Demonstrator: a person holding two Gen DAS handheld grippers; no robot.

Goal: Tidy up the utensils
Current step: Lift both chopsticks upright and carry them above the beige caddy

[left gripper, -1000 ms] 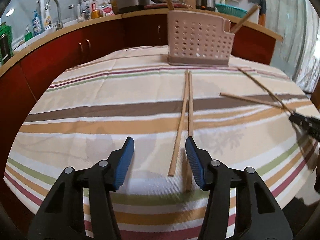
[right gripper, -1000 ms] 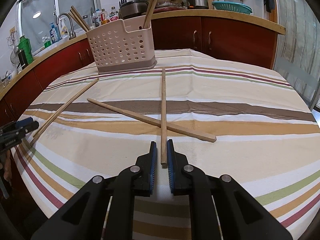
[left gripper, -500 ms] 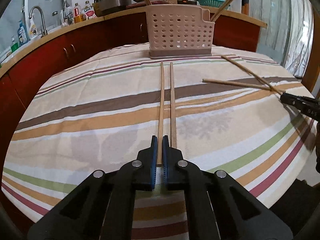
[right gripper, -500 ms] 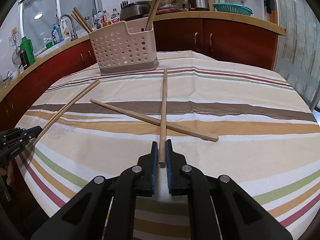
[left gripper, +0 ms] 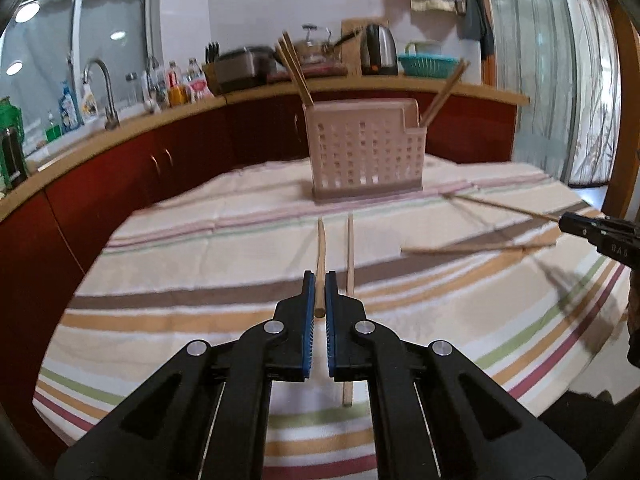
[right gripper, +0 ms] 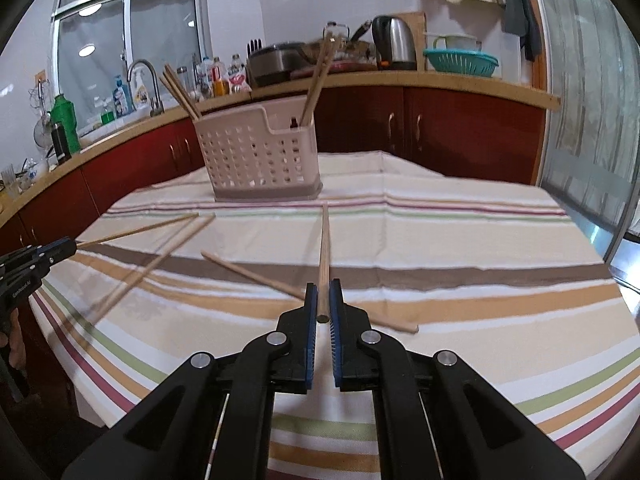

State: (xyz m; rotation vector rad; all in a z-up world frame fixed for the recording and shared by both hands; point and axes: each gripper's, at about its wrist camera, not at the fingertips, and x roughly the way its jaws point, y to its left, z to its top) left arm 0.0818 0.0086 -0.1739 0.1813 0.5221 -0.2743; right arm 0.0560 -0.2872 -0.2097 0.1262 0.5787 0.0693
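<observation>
gripping one long wooden chopstick (left gripper: pixel 321 256) each, the left gripper (left gripper: pixel 319 292) and right gripper (right gripper: pixel 323 300) are pointing their sticks lengthwise toward the pink perforated plastic utensil basket (right gripper: pixel 260 156) standing ahead on the striped tablecloth (right gripper: pixel 460 248).

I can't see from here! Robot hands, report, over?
Left gripper and right gripper each shut on one wooden chopstick. Perforated beige plastic utensil holder ahead, path open.

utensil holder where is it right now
The utensil holder stands upright at the far side of the striped tablecloth, centre of the left wrist view and left of centre in the right, before the red cabinets, chopsticks inside.
</observation>
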